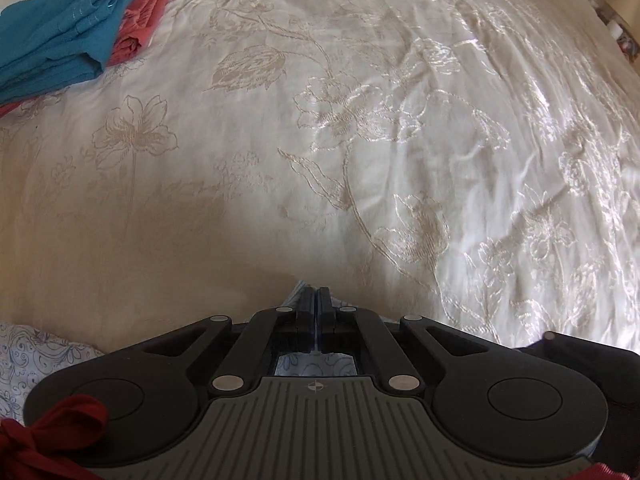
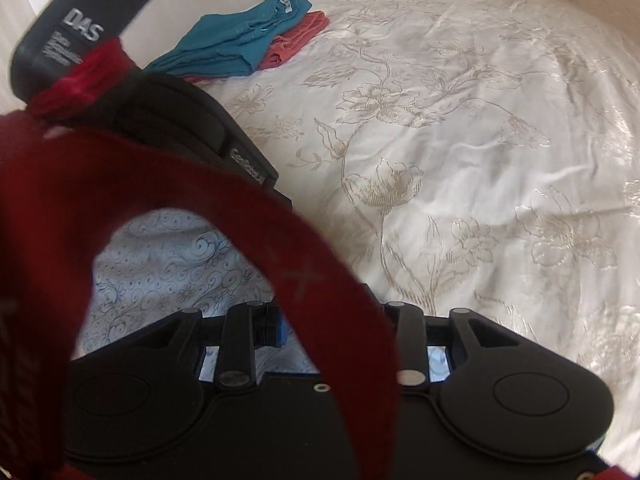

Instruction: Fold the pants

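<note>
Pale blue swirly pants (image 2: pixel 168 276): soft, thin, floppy; best pinched at an edge or corner. Lying on the bed (image 1: pixel 360 140), right under both tools; left hand-held gripper (image 1: pixel 317 300) squeezed shut on a bit of the cloth; right hand-held gripper (image 2: pixel 280 326) half hidden by a red strap (image 2: pixel 256 240), open or shut hard to tell. Folded blue and pink clothes (image 1: pixel 68 36) far off.

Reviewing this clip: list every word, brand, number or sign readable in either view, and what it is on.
"DAS": white letters on the black handle of the left gripper, right wrist view.
Smaller lines under it: too blurred to read.
Raised word on the black housing: not legible.
White tag on the teal garment: unreadable.
</note>
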### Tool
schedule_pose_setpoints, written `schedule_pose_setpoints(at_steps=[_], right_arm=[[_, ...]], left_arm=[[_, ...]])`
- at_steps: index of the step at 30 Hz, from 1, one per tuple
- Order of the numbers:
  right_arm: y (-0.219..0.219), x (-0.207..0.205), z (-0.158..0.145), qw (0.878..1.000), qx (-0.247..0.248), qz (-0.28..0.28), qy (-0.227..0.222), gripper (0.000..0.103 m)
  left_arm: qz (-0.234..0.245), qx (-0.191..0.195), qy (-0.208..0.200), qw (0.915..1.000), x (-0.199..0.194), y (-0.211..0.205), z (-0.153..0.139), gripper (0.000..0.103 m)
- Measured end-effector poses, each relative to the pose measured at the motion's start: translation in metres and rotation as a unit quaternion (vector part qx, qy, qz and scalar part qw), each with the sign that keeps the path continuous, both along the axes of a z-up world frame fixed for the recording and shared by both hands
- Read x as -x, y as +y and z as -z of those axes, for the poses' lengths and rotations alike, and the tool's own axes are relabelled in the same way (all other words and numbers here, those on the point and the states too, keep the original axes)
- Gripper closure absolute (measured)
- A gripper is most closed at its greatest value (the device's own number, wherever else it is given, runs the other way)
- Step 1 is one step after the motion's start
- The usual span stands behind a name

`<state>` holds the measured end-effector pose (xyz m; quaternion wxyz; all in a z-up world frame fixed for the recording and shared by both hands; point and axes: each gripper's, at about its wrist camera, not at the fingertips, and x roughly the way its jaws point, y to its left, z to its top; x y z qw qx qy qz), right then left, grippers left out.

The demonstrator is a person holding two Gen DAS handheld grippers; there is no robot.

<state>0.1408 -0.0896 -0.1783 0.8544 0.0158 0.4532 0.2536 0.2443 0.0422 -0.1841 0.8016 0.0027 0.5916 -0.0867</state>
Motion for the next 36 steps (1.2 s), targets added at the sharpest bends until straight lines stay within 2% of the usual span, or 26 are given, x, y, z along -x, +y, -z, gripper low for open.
schedule_pose_setpoints(at_steps=[4, 7, 12, 17, 20, 23, 26, 31, 36], right_arm=[[-0.003, -0.013, -0.003, 1.000, 0.014, 0.001, -0.017, 0.057], [-0.017, -0.002, -0.018, 0.999, 0.007, 0.016, -0.032, 0.057], [-0.041, 0.048, -0.026, 0.999, 0.013, 0.028, -0.021, 0.057], [-0.058, 0.119, -0.008, 0.997, 0.049, 0.046, 0.035, 0.057], [-0.069, 0.158, 0.000, 0.994, 0.058, 0.073, 0.065, 0.057], [-0.078, 0.187, -0.004, 0.991, 0.062, 0.100, 0.069, 0.057], [-0.081, 0.201, -0.015, 0.990, 0.064, 0.113, 0.054, 0.057], [-0.062, 0.209, -0.018, 0.990, 0.129, 0.051, -0.004, 0.057], [-0.031, 0.210, -0.012, 0.981, 0.188, -0.020, -0.048, 0.062]], left_arm=[[-0.018, 0.005, -0.017, 0.9997, 0.004, 0.010, -0.017, 0.101], [-0.026, 0.014, -0.017, 0.9994, 0.018, 0.017, -0.025, 0.101], [0.013, 0.006, 0.003, 0.9999, 0.062, 0.010, -0.024, 0.101], [0.048, -0.001, 0.055, 0.9973, 0.115, 0.001, -0.001, 0.101], [0.081, -0.027, 0.082, 0.9930, 0.142, -0.005, 0.015, 0.101], [0.092, -0.039, 0.077, 0.9920, 0.156, -0.005, 0.012, 0.101], [0.075, -0.030, 0.067, 0.9945, 0.157, 0.001, -0.002, 0.101], [0.059, -0.023, 0.042, 0.9971, 0.160, 0.011, -0.026, 0.101], [0.058, -0.020, 0.031, 0.9976, 0.171, 0.020, -0.041, 0.101]])
